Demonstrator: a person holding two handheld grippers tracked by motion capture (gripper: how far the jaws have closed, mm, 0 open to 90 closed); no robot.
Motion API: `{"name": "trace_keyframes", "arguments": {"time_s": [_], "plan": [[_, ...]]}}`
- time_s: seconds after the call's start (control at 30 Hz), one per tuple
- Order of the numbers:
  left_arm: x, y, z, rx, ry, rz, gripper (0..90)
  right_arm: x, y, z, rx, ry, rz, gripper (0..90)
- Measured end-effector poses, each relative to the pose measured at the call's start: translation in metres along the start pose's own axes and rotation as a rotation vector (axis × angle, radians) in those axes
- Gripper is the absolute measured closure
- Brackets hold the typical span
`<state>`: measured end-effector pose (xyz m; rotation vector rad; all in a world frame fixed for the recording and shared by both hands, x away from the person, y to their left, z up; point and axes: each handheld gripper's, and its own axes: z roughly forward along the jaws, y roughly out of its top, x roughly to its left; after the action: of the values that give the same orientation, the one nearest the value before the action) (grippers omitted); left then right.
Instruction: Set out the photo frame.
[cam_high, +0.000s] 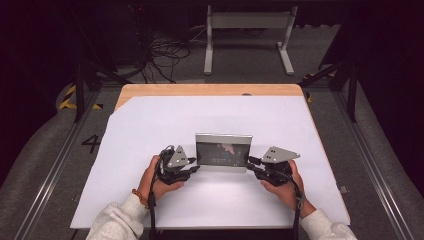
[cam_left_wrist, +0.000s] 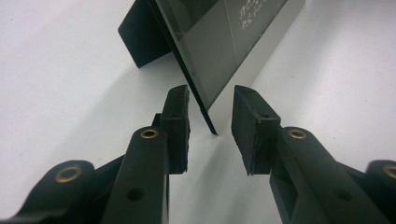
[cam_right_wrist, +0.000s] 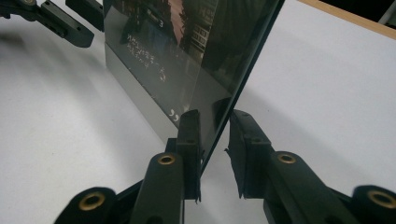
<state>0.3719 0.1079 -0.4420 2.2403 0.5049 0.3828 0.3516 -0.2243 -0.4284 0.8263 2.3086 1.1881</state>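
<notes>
Left tongs (cam_left_wrist: 210, 128) stand apart, straddling the lower corner of the picture frame (cam_high: 223, 151) without pressing it. Right tongs (cam_right_wrist: 214, 154) straddle its opposite edge; one pad touches, grip uncertain. Frame stands upright between both on the white surface (cam_high: 150, 125).

Glossy glass picture frame (cam_high: 223, 151)

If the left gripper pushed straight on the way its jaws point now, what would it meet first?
Probably the near edge of the dark glass-fronted picture frame standing on the white sheet: that edge already lies between the open jaws of the left gripper, apparently untouched by either pad.
</notes>
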Motion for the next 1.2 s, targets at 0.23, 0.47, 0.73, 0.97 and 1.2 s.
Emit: {"name": "trace_keyframes", "arguments": {"time_s": [0.23, 0.47, 0.73, 0.97, 1.2], "plan": [[-0.004, -0.005, -0.006, 0.003, 0.009, 0.022, 64.9, 0.000, -0.002, -0.004, 0.008, -0.012, -0.018, 72.8], [-0.007, -0.008, -0.011, -0.008, 0.019, 0.021, 61.9, 0.001, -0.003, -0.009, 0.013, -0.028, -0.045, 71.0], [-0.008, -0.012, -0.017, -0.025, 0.020, 0.017, 57.2, 0.000, -0.007, -0.015, 0.030, -0.049, -0.067, 67.8], [-0.009, -0.015, -0.021, -0.030, 0.035, 0.021, 49.6, -0.002, -0.007, -0.023, 0.031, -0.050, -0.074, 62.4], [-0.010, -0.021, -0.025, -0.025, 0.050, 0.025, 37.0, -0.002, -0.016, -0.024, 0.061, -0.034, -0.091, 54.7]]}}
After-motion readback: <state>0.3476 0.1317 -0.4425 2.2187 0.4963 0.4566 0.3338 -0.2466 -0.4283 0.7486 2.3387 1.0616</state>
